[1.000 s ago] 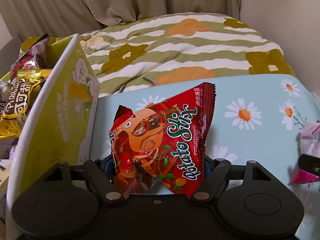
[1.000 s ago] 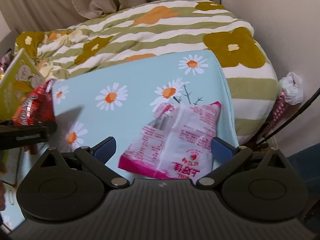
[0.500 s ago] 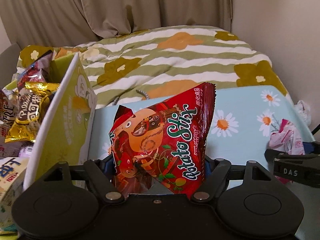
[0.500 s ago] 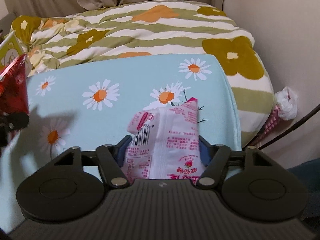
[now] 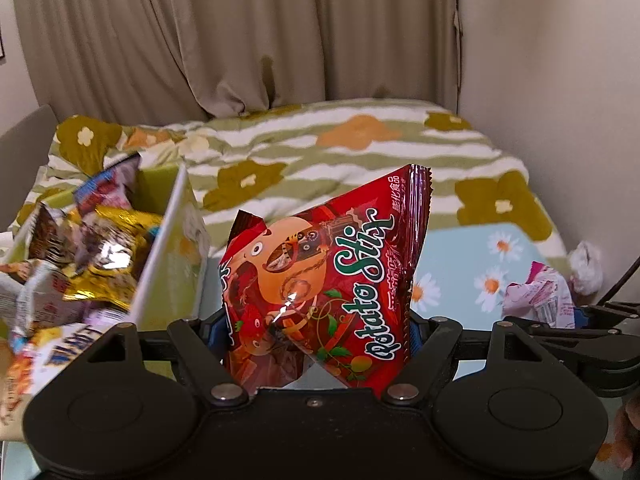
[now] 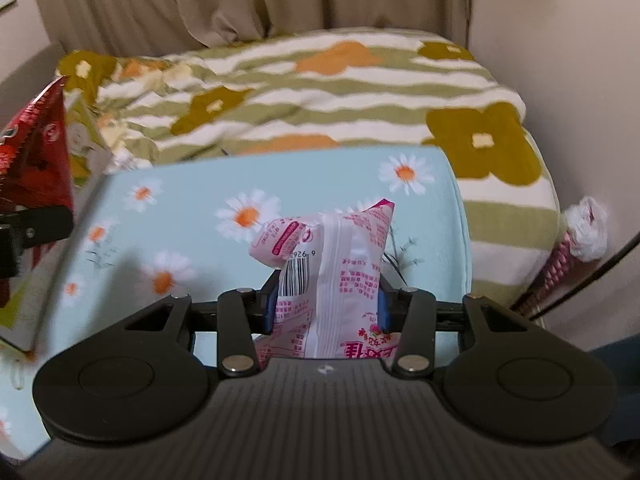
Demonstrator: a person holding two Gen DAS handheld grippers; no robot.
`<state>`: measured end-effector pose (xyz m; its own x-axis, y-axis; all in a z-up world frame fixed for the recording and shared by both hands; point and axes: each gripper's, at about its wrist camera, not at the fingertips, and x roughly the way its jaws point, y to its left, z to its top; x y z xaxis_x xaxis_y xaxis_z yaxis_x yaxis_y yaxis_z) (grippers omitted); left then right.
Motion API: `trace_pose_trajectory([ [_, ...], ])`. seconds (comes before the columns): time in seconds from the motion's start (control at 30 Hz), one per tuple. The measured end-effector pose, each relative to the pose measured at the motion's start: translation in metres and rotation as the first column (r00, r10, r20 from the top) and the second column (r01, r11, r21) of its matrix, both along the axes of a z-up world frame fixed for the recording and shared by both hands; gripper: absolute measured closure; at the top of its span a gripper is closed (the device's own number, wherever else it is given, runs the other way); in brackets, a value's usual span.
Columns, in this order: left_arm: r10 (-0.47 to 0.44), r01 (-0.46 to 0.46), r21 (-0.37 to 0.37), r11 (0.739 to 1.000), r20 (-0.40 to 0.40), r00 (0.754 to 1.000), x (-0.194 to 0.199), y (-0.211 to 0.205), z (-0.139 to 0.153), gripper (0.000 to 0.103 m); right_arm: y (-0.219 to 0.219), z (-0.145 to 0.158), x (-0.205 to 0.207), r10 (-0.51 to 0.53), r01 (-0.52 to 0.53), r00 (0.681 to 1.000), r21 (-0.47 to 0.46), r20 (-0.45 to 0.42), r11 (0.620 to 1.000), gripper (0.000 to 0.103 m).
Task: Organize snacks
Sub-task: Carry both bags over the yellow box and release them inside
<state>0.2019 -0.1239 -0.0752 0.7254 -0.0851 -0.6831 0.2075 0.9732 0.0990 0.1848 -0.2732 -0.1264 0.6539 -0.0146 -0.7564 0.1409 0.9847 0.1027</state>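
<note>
1. The left hand-held gripper (image 5: 316, 328) is clamping a red "Potato Stix" bag (image 5: 324, 280); both blue pads are pressing on the bag's lower sides, and the bag is standing up between them, tilted a little.
2. Just left of that bag, a green box (image 5: 160, 276) is sitting, crowded with other snack packets (image 5: 104, 260), gold, brown and white ones among them.
3. The right hand-held gripper (image 6: 326, 306) has just been closing its jaws, and they are now squeezing a pink-and-white snack packet (image 6: 340, 272), which is bulging upward between the pads, barcode side showing.
4. Below both bags, a light blue daisy-print cloth (image 6: 192, 184) is lying on the surface.
5. Behind it, a green-and-white striped blanket (image 5: 360, 148) with flower patches is covering the bed, and beige curtains (image 5: 240, 40) are hanging at the back.
</note>
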Motion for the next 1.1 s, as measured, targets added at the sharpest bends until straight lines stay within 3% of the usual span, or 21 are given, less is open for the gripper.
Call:
trace_pose_trajectory([
  [0.3,0.080,-0.072,-0.065,0.995,0.134,0.988,-0.036,0.034,0.062,0.022,0.027,0.071,-0.010,0.109,-0.114,0.984,0.028,0.140,0.993,0.045],
  [0.57,0.214,-0.199,-0.091,0.976,0.200,0.956,-0.043,0.100,0.105,0.022,0.088,0.133,0.000,0.291,-0.312,0.923,0.048,0.253,0.949,0.045],
  [0.8,0.242,-0.232,-0.078,0.970,0.178,0.954,-0.012,0.173,0.118,0.021,0.160,0.166,0.024,0.357,-0.396,0.882,0.073,0.308,0.916,0.045],
  [1.1,0.161,-0.157,-0.043,0.987,0.102,0.982,0.053,0.237,0.105,0.021,0.242,0.165,0.069,0.315,-0.356,0.904,0.103,0.289,0.929,0.045],
])
